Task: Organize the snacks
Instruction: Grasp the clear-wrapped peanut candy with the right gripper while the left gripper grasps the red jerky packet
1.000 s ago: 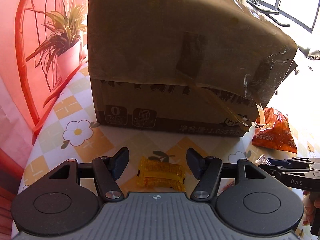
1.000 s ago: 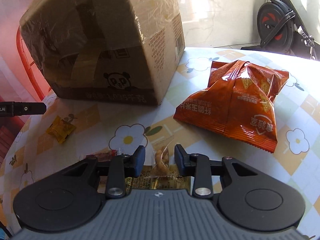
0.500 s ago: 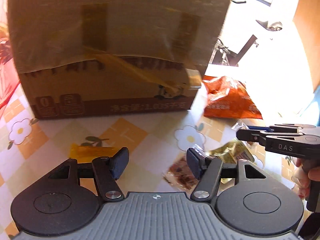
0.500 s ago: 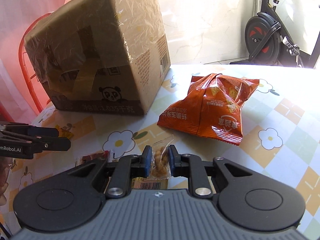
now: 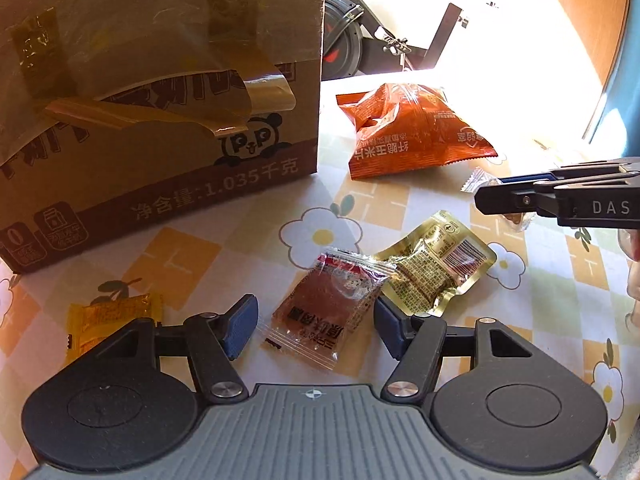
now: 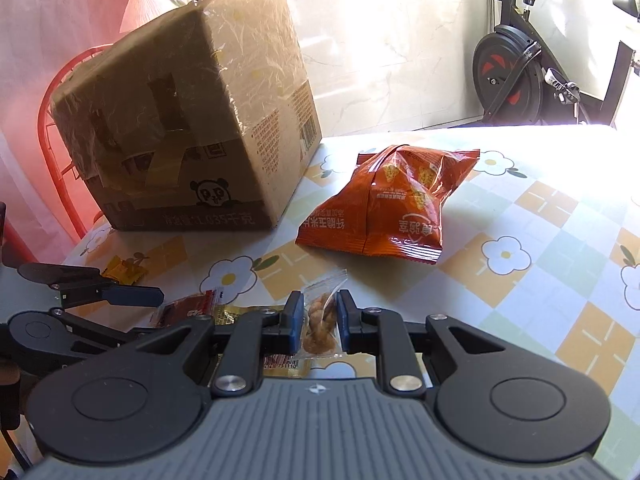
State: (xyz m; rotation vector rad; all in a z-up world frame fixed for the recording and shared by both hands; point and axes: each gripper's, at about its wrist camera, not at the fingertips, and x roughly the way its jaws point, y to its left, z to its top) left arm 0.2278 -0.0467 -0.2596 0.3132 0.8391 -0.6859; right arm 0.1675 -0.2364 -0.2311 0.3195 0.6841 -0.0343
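Nearest in, the right hand-held gripper is clenched on a small clear packet of nuts, its pads having just squeezed in on the packet, while the left hand-held gripper hangs released, jaws apart, above a red-brown snack sachet lying on the flower-patterned bench. Taking the cardboard box as the landmark, that sachet lies in front of the box's near corner with a gold vacuum pack touching it on the side away from the box, and a yellow candy wrapper sits in front of the box's long printed face. Farther back, the orange chip bag rests just beside the box's end face, and an exercise bike stands beyond the box, off the bench.
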